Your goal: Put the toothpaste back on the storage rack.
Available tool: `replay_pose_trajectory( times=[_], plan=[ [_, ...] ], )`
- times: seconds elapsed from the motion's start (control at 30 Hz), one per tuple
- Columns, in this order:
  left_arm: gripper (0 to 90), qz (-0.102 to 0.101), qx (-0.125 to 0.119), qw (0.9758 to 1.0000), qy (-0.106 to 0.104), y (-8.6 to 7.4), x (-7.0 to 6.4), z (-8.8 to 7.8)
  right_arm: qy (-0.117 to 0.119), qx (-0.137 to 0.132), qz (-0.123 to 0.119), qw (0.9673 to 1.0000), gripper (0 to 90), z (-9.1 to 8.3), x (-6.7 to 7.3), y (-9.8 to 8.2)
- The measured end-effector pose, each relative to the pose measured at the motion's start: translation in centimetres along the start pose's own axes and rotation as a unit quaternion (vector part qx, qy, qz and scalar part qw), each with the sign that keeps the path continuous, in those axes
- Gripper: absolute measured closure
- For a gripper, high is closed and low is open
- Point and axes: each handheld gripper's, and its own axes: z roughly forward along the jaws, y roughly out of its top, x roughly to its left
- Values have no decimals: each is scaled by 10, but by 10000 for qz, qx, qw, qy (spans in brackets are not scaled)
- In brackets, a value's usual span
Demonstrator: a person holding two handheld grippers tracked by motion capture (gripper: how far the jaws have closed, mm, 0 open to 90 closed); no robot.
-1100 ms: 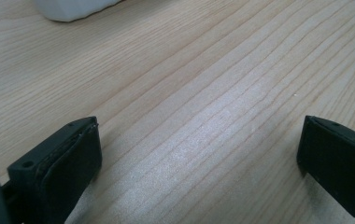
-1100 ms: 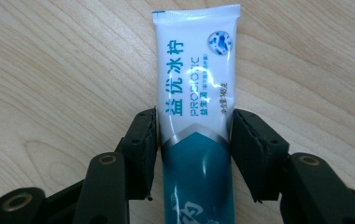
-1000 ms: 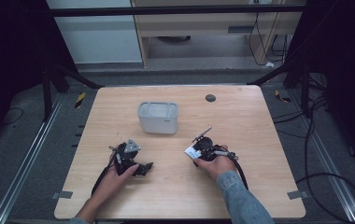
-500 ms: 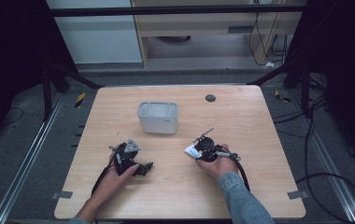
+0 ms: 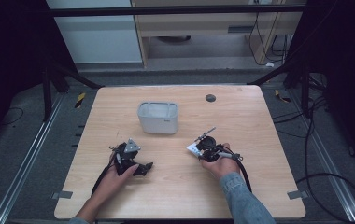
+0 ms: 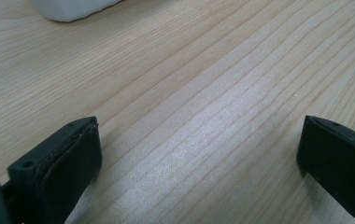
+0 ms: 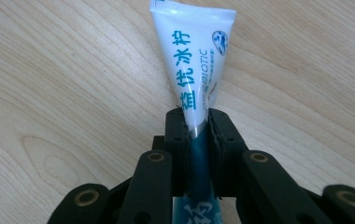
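I have the right gripper just closed, grasping the toothpaste tube; next, lift toward the white container; left gripper gapes empty.

The white tube held ahead of the right gripper bore teal Chinese characters "益优冰柠" and the partial word "BIOTIC".

The tube is a small soft squeeze tube, white with teal lettering that includes Chinese characters and part of the word "BIOTIC", and a darker teal band toward its lower end. Its flat crimped end points away over the table, while its narrower part is pinched between the 2 black jaws of the right gripper. In the high view the tube sits right of the table's middle.
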Motion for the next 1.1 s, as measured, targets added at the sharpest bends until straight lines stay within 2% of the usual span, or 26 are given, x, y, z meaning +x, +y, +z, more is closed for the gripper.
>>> replay_pose_trajectory(
  times=[0.13, 0.17, 0.37, 0.43, 0.5, 0.6, 0.67, 0.83, 1.0, 1.1],
  plan=[
    [0, 0, -1, 10000, 0, 0, 0, 0, -63, -31, 21, 10000, 796, -6, -4, 0],
    [0, -2, -1, 10000, 0, 0, 0, 0, -141, -60, 27, 9999, 796, -11, -6, 0],
    [0, -3, 0, 10000, -1, 0, 0, 0, -248, -176, -2, 9995, 798, -31, -11, 4],
    [0, -4, 0, 10000, -1, 0, 0, 0, -366, -310, -37, 9988, 799, -45, -13, 9],
    [0, -4, -1, 10000, -1, 0, 0, 0, -385, -343, -48, 9987, 799, -48, -13, 10],
    [0, -5, -1, 10000, -1, 0, 0, 0, -468, -520, -66, 9975, 798, -65, -16, 15],
    [0, -5, 0, 10000, -1, 0, 0, 0, -485, -567, -38, 9972, 798, -69, -16, 17],
    [0, -6, -1, 10000, -1, 0, 0, 0, -513, -941, 33, 9942, 798, -85, -22, 22],
    [0, -4, -1, 10000, -1, 0, 0, 0, -487, -1198, 106, 9916, 798, -90, -24, 25],
    [0, -6, -1, 10000, -1, 0, 0, 0, -498, -1537, 77, 9868, 799, -95, -25, 30]
  ],
)
